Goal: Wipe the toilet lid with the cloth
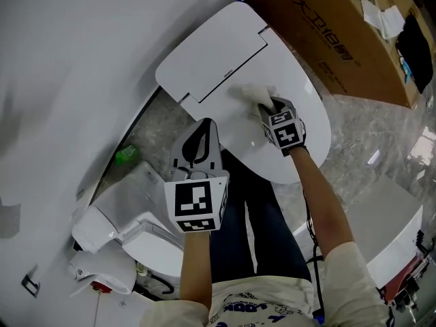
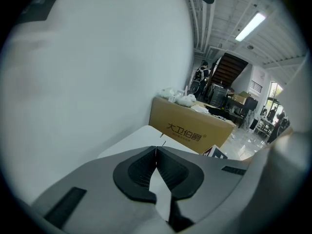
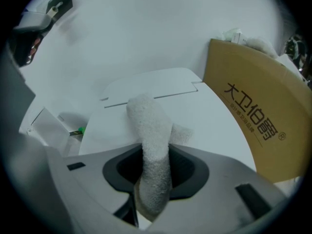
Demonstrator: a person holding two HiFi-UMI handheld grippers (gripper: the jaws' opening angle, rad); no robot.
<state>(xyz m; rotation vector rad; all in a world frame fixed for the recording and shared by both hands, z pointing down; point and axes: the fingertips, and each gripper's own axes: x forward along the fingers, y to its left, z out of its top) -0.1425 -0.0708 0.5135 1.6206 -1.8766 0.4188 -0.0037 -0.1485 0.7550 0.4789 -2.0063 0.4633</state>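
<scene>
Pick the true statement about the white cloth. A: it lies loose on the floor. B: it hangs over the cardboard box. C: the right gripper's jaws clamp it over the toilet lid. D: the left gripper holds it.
C: the cloth sits between the jaws of the right gripper, its free end on the toilet lid; the left gripper is shut on nothing.

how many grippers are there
2. The left gripper, shut and empty, is held up off the lid; the right gripper, shut on the cloth, is on the lid.
</scene>
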